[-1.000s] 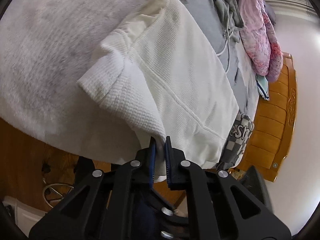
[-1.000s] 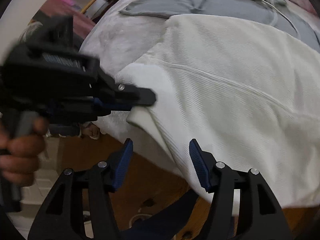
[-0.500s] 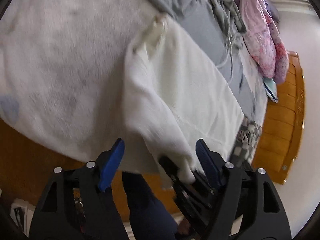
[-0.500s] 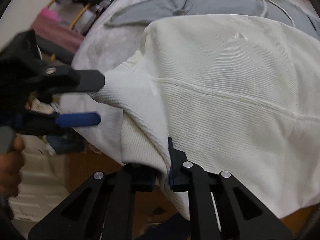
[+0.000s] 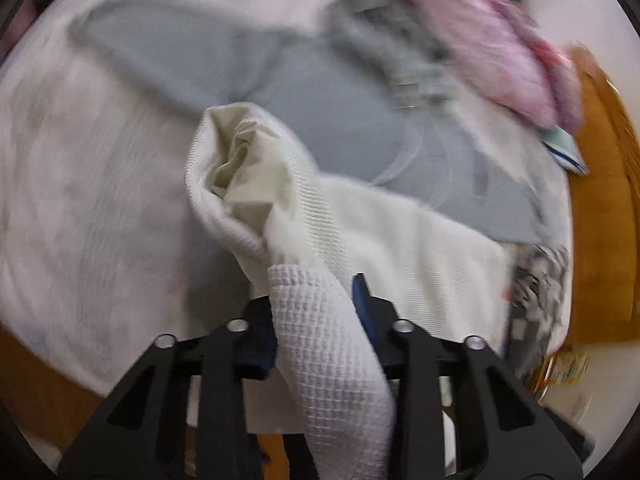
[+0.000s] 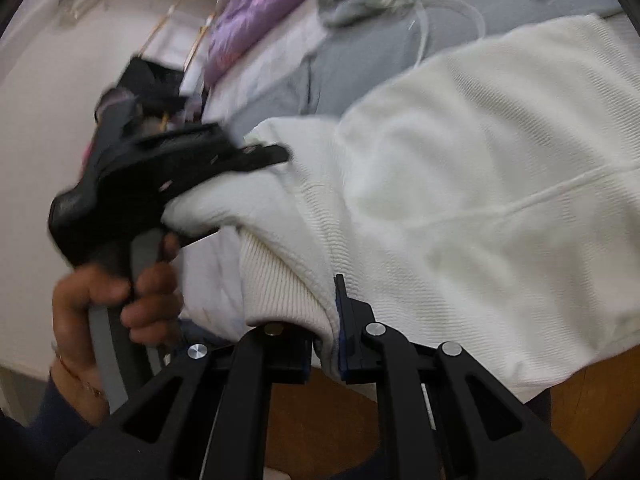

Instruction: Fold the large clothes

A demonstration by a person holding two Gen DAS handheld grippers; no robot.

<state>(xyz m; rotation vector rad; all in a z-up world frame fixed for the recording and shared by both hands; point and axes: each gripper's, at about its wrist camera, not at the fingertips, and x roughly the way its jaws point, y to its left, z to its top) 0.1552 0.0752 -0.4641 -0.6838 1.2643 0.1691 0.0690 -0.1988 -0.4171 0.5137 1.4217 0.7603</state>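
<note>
One white waffle-knit garment [image 5: 320,344] is filling the middle of the left wrist view, bunched between the fingers of the left gripper [image 5: 316,312], which is pinching a thick wad of it; the rest is trailing forward over the bed [image 5: 80,200]. The knit looks soft, limp and fairly bulky, so it is likely sagging wherever it is not held, and a hem or cuff edge should be giving a firmer bite than the loose middle. Behind it one grey hoodie [image 5: 320,108] is lying flat, one pink garment [image 5: 500,48] is piled at the far edge, and one checkered piece [image 5: 536,280] is showing at the right, all blurred.

In the right wrist view the same white garment [image 6: 480,184] is spreading across the bed edge, and the right gripper [image 6: 324,340] is clamping its ribbed hem, jaws drawn close on the cloth. The left gripper [image 6: 256,160] is appearing here too, biting a fold higher up. Counted: two grippers, one white garment, one grey hoodie [image 6: 400,40], one purple garment [image 6: 260,12].
</note>
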